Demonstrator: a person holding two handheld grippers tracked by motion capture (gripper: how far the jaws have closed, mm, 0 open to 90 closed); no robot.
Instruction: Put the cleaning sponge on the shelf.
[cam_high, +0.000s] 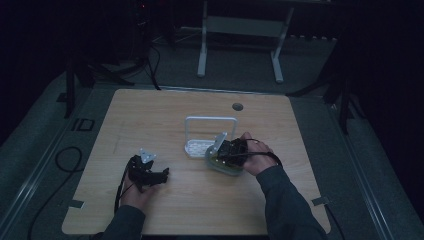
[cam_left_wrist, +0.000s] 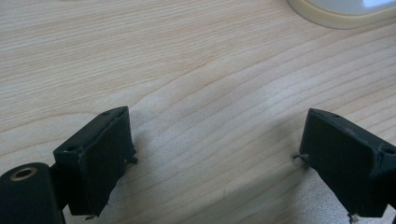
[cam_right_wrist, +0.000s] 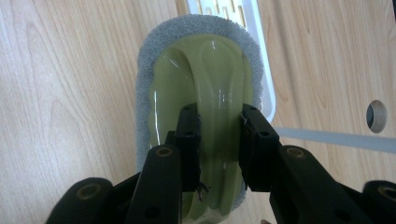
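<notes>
We see no readable writing: right tongs (cam_right_wrist: 218, 123) clamped on the green scrubber (cam_right_wrist: 205, 84), left tongs (cam_left_wrist: 217, 154) apart over bare worktop (cam_left_wrist: 187, 70).

Wooden table (cam_high: 165, 112): white rack (cam_high: 210, 135), green scrubber (cam_high: 225, 162) on top.

No readable text, labels, brands or numbers anywhere. Checked wooden tabletop (cam_high: 165, 115), white rack (cam_high: 210, 135), green scrubber with grey pad (cam_right_wrist: 205, 74), black gripper bodies: all bare. Dark boxy mark on floor strip left of table (cam_high: 82, 124) looks like lettering, but too dim and small to read.
</notes>
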